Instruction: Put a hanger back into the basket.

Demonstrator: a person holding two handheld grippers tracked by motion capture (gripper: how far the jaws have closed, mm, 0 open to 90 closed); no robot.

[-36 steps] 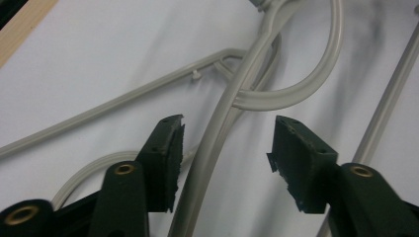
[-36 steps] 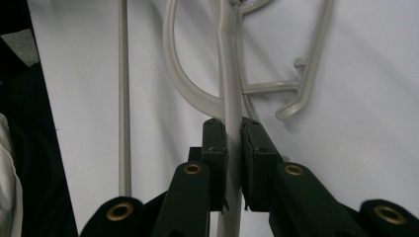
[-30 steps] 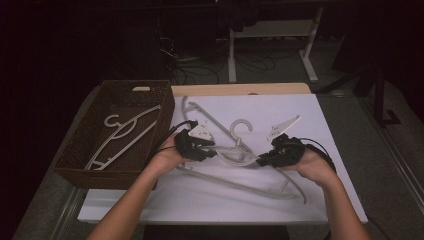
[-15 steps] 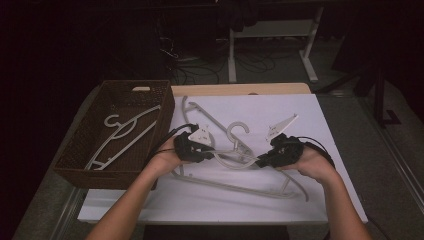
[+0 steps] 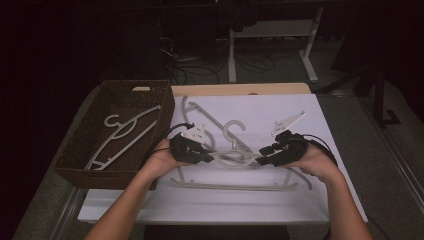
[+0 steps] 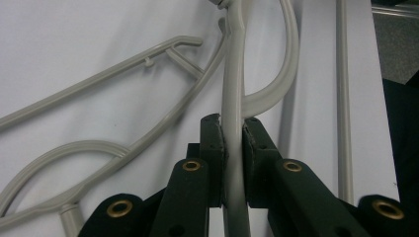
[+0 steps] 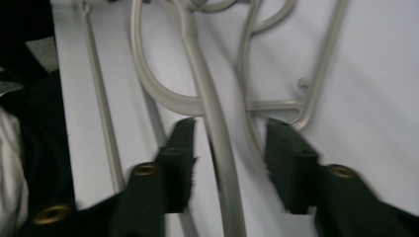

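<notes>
On the white worktop (image 5: 300,200) a grey plastic hanger (image 5: 235,159) is held a little above the sheet between the two hands, its hook (image 5: 234,129) pointing away from the person. The left tongs (image 5: 206,157) are clamped on the hanger's left shoulder: in the left gripper view (image 6: 233,143) both black pads press flat against the grey bar, which runs straight up between them. They have just been closing on it.

The right tongs (image 5: 264,156) sit at the hanger's right shoulder. In the right gripper view (image 7: 228,143) the jaws stand apart, with the grey bar passing between them nearer the left-hand pad; there is a clear gap to the other pad, so nothing is pinched there. These jaws have just been opening, the bar still between them.

A second hanger (image 5: 200,112) lies flat on the worktop beyond the held one, its long arm running from near the basket towards the middle (it shows in both gripper views as extra grey curves on the sheet). A straight grey bar (image 5: 235,186) lies on the sheet in front of the hands.

To the left, touching the worktop's edge, stands a brown woven basket (image 5: 80,170) with another grey hanger (image 5: 125,135) lying slantwise inside it.
</notes>
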